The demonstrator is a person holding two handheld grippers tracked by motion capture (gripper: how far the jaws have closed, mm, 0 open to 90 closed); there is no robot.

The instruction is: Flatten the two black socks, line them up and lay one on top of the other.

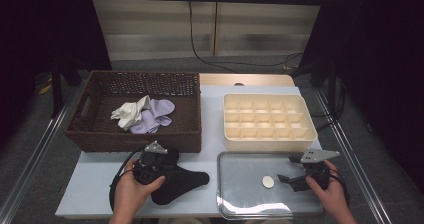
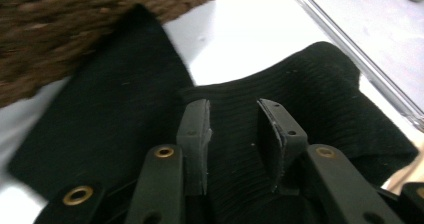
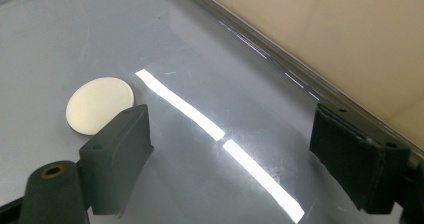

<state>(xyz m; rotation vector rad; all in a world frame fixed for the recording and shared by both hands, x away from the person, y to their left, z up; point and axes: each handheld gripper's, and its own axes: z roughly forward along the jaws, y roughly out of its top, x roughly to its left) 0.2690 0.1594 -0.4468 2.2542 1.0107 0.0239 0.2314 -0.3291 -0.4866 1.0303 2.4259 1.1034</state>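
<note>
- You are holding the left gripper (image 1: 167, 160) low over the black knitted sock (image 1: 187, 180), which is lying flat on the white table top (image 1: 95, 184) near its front edge, just in front of the brown wicker basket (image 1: 186, 139).
- Its jaws are standing slightly apart with sock fabric between them; whether they are pinching it yet is hard to tell from the left gripper view, but the low angle suits gathering a fold.
- You are resting the right gripper (image 1: 286, 179) over the shiny metal tray (image 1: 235, 206) at the front right corner, jaws spread wide and holding nothing, probably waiting.
- A small cream round disc (image 3: 100, 104) is lying on the tray beside one jaw.
- The cream plastic compartment box (image 1: 307, 115) is sitting behind the tray, its cells bare, likely for sorted socks.
</note>
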